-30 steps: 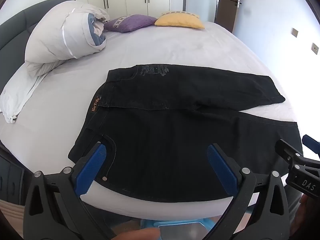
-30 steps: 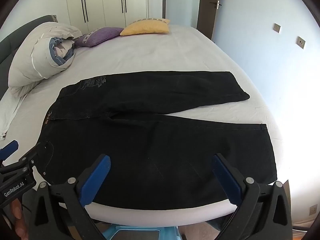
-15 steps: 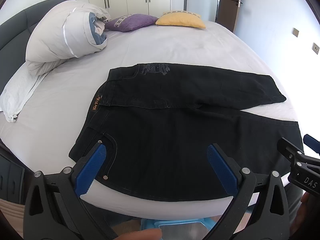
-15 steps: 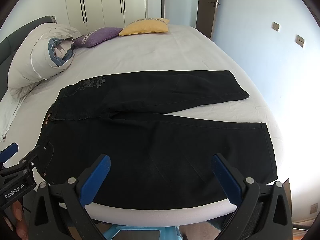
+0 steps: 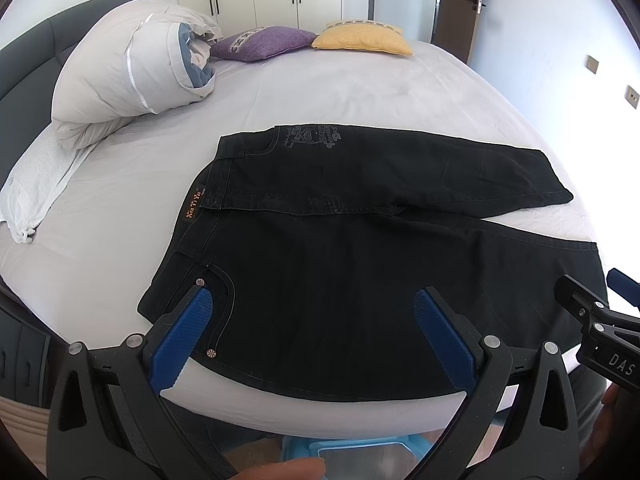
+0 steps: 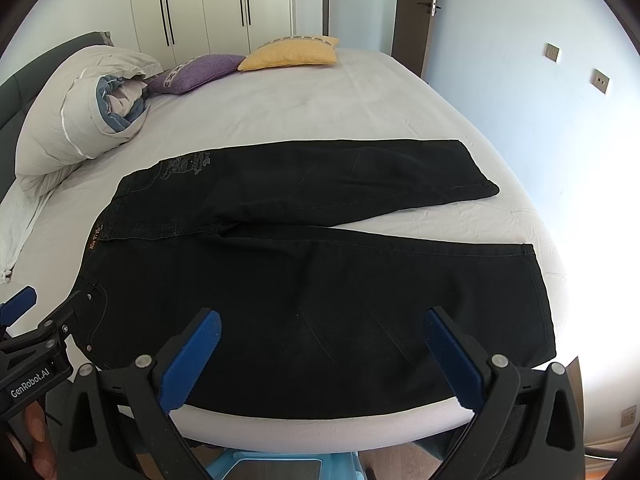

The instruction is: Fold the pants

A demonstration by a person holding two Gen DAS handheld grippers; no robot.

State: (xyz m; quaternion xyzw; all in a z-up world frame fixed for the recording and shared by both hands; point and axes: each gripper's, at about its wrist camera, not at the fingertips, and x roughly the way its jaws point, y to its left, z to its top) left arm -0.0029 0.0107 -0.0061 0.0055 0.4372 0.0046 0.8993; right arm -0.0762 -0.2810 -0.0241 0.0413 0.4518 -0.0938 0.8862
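The black pants lie spread flat on the bed, waistband to the left and both legs splayed to the right, so no fold looks made yet. The left tongs hover wide apart over the near hip pocket, empty. The right tongs hover equally wide over the near leg, holding nothing.

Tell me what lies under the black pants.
The black pants lie flat on the bed's white sheet, near its front edge. Whatever the sheet holds directly beneath the fabric is covered.

right gripper: "DAS" | left gripper: "GenRobot.AI"
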